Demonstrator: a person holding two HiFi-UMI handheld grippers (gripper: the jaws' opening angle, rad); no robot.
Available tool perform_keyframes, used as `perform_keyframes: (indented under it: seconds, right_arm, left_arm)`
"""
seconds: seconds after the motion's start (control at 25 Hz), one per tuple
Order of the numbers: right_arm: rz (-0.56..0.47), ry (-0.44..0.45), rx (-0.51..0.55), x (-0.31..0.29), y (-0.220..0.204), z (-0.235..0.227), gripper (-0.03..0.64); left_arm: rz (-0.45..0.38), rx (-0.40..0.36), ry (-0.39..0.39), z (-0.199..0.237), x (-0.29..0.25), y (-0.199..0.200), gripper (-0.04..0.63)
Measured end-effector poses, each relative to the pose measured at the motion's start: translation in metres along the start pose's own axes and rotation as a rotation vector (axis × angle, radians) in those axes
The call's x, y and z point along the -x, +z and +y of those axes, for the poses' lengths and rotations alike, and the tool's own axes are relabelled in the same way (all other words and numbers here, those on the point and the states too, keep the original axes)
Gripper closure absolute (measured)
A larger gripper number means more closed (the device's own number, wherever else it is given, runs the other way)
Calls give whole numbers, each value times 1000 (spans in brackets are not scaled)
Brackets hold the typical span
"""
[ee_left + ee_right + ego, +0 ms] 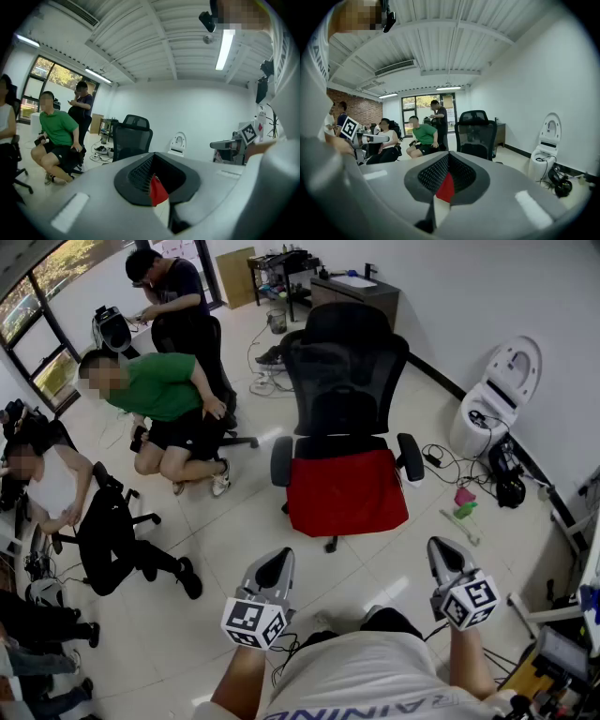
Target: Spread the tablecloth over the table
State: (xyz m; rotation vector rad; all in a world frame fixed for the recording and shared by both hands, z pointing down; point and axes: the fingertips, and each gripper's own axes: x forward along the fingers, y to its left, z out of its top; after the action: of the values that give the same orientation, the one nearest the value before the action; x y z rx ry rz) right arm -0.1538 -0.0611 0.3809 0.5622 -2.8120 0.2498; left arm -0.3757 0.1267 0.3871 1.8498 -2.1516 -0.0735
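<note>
1. Step: pre-grasp, nothing picked up yet. The red cloth [347, 491], which I take to be the tablecloth, lies draped over the seat of the black office chair [345, 381] straight ahead of me, front edge hanging over the seat lip.
2. Left gripper [277, 561]: jaws together, nothing between them. In its own view the red in the slit between the jaws is the cloth further off, not something pinched.
3. Right gripper [444, 553]: same, jaws closed and empty. Both grippers sit side by side short of the chair, pointing at it and tilted slightly down, with bare floor between them and the seat.
4. Next move, my call: open both jaws, go forward and down to the hanging front edge, and pinch it near its two corners, one gripper each. Wide spacing matters, or the cloth will bunch when lifted.
5. Open item: no view shows a table I can tie to this job. There is only a desk at the far wall [356, 287], so the target has to be found after pickup.
6. Writing: the marker cubes [253, 622] carry black-and-white square codes, no text. My shirt [375, 690] has print cut by the frame edge and upside down; a few block letters show, not a readable word. No brand legible on the chair or elsewhere.
</note>
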Motion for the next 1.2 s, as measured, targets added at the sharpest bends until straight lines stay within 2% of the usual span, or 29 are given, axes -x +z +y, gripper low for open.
perform_keyframes:
  seconds: [0.16, 0.52, 0.72, 0.88, 1.0, 1.08, 1.2]
  right_arm:
    - [26, 0, 8, -18, -8, 6, 609]
    - [57, 13, 0, -69, -11, -28, 609]
    - [95, 24, -21, -103, -24, -72, 609]
    - [149, 49, -58, -128, -45, -122, 609]
    - [179, 83, -51, -139, -54, -138, 609]
    - [190, 102, -42, -152, -64, -150, 609]
    - [217, 93, -94, -176, -98, -182, 609]
  left_arm:
    - [10, 27, -13, 20, 1, -9, 589]
    - [52, 44, 52, 48, -31, -19, 589]
    - [67, 60, 88, 54, -84, -18, 589]
    - [112, 62, 116, 46, -144, -22, 588]
    - [118, 74, 145, 44, -167, -25, 588]
    - [128, 76, 164, 48, -183, -37, 588]
    - [195, 97, 198, 64, -216, -75, 588]
